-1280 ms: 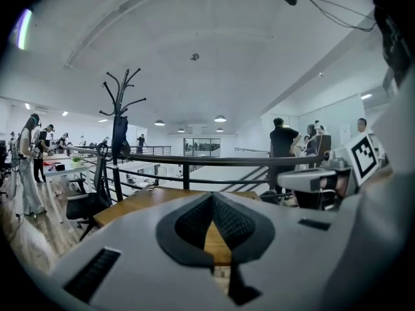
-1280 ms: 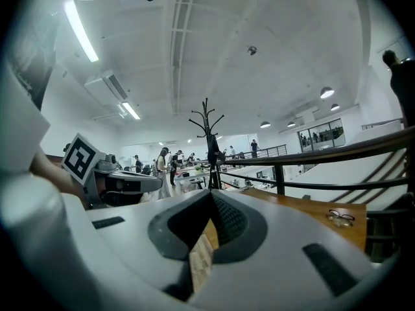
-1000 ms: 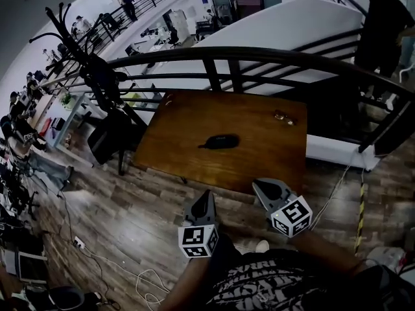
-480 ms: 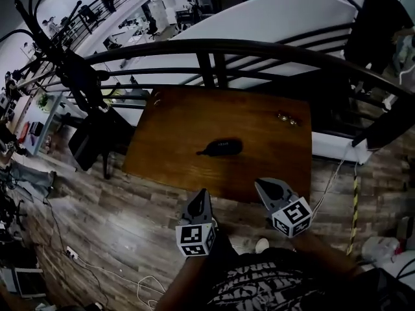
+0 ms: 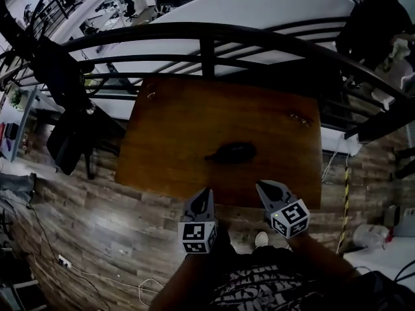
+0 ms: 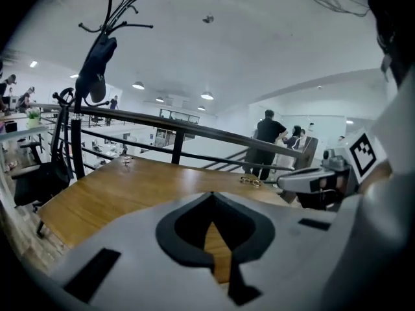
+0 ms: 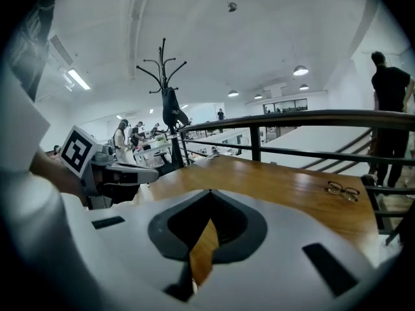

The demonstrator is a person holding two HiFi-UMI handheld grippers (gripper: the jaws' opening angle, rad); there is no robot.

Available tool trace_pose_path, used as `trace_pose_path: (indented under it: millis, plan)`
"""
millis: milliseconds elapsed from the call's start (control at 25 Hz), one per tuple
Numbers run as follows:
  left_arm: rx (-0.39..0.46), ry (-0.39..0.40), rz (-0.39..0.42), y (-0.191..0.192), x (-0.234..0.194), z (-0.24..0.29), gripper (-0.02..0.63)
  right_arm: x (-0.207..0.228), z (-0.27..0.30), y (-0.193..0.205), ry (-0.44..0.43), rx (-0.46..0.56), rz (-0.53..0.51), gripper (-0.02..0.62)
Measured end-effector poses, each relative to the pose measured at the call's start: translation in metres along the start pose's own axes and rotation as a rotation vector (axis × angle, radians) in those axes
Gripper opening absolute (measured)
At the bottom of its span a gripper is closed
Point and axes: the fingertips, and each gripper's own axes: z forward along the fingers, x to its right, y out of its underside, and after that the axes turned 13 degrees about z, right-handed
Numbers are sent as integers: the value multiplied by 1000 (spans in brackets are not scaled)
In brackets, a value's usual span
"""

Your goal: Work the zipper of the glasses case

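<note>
A dark, oval glasses case (image 5: pixel 231 152) lies flat near the middle of the brown wooden table (image 5: pixel 168 141); I cannot make out its zipper. Both grippers hover at the table's near edge, short of the case and apart from it. My left gripper (image 5: pixel 208 190) is shut and empty. So is my right gripper (image 5: pixel 260 185). From the left gripper view the shut jaws (image 6: pixel 211 194) point across the tabletop, with the right gripper (image 6: pixel 318 180) beside them. In the right gripper view (image 7: pixel 209 192) the jaws also meet. The case is hidden in both gripper views.
A pair of spectacles (image 5: pixel 300 118) lies at the table's far right, and a small object (image 5: pixel 150 95) at its far left corner. A black railing (image 5: pixel 207 34) runs behind the table. A coat stand with a dark garment (image 5: pixel 61 76) is at left. A person (image 5: pixel 373 24) stands at upper right.
Both grippers have moved forward and down toward the table's near edge. The table and case now sit closer and lower in the head view. The jaws stayed shut.
</note>
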Motion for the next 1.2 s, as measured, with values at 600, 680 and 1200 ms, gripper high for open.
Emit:
trace_pose_path:
  millis: [600,680,1200]
  plan:
    - [-27,175,-6,32,-73,68,6,-18,74,-9,138,-97,-124,-8]
    - [-51,175,-2,39,-76,72,6,-12,79,-5,149,-111,-96,-8]
    - [-143,197,127,24,-46,94,6,29,93,-21,52,-117,-59,-8]
